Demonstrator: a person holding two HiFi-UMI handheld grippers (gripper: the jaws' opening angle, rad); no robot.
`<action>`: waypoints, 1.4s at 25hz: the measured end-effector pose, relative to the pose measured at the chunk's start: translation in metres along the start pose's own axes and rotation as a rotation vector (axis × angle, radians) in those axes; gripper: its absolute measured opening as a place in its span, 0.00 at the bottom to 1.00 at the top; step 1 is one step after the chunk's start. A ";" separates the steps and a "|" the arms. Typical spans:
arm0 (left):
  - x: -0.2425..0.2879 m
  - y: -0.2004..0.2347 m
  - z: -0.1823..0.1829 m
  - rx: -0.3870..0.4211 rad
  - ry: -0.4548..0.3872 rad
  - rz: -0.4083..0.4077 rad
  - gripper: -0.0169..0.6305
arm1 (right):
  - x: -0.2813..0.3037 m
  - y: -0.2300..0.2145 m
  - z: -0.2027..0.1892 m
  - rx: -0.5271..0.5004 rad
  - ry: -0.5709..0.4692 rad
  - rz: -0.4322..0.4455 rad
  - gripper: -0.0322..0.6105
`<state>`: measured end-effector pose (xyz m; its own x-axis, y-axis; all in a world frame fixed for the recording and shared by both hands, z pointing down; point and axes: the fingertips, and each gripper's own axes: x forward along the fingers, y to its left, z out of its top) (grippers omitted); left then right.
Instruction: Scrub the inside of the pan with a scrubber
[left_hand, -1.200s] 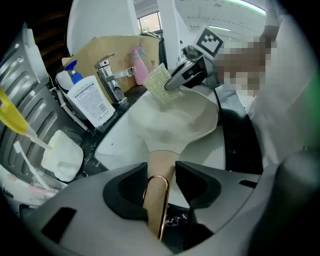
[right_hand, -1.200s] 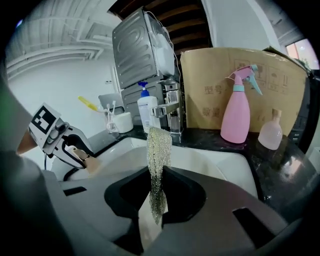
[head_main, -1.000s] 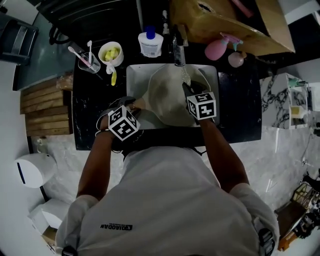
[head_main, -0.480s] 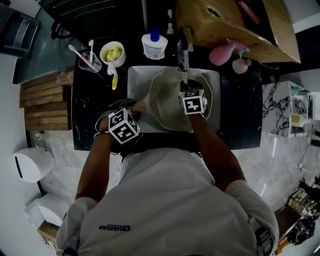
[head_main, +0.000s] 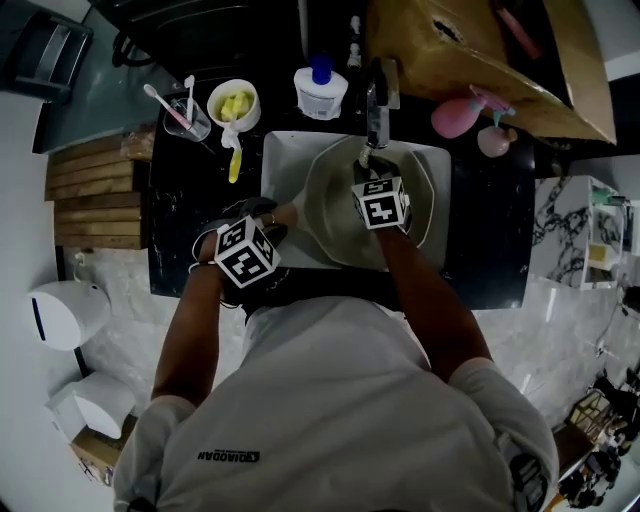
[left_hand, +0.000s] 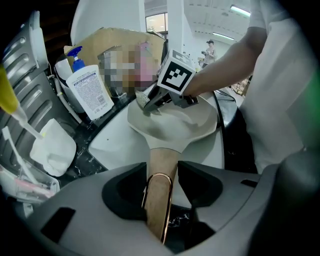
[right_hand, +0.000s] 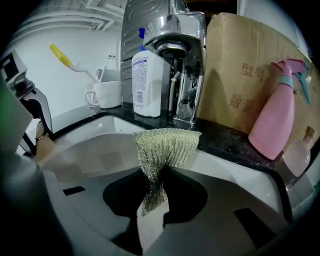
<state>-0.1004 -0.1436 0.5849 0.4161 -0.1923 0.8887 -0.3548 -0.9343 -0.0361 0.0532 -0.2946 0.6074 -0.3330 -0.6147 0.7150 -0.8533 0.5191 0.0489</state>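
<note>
A pale pan (head_main: 335, 215) lies in the white sink (head_main: 280, 160), its wooden handle (head_main: 283, 212) pointing left. My left gripper (head_main: 262, 218) sits at the sink's left edge. Its jaws are opening; the handle (left_hand: 162, 167) lies between them with a gap on the right side. My right gripper (head_main: 368, 170) hovers over the pan's far side, just under the faucet (head_main: 377, 105). It is shut on a metallic mesh scrubber (right_hand: 162, 145), which sticks up past the jaws. The left gripper view shows the pan (left_hand: 172, 125) with the right gripper (left_hand: 150, 100) over its far rim.
Behind the sink stand a white pump bottle (head_main: 320, 90), a cup with yellow contents (head_main: 233, 103), a glass with brushes (head_main: 185, 115) and a pink spray bottle (head_main: 455, 115). A cardboard box (head_main: 480, 50) fills the back right. The black counter (head_main: 190, 200) surrounds the sink.
My right gripper has moved left and away from me over the pan, ending under the faucet. The left gripper has stayed at the handle.
</note>
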 end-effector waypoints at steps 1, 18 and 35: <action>0.000 0.000 0.000 0.000 0.000 -0.001 0.34 | 0.002 0.001 0.001 -0.005 -0.002 0.005 0.21; 0.000 0.002 0.000 0.021 -0.011 0.010 0.34 | 0.021 0.045 0.012 -0.164 -0.019 0.188 0.21; 0.000 0.001 -0.001 0.018 -0.010 0.008 0.34 | 0.013 0.088 -0.004 -0.349 0.015 0.367 0.21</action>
<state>-0.1013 -0.1445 0.5853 0.4217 -0.2024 0.8838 -0.3432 -0.9379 -0.0510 -0.0246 -0.2550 0.6239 -0.5778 -0.3473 0.7386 -0.4954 0.8684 0.0208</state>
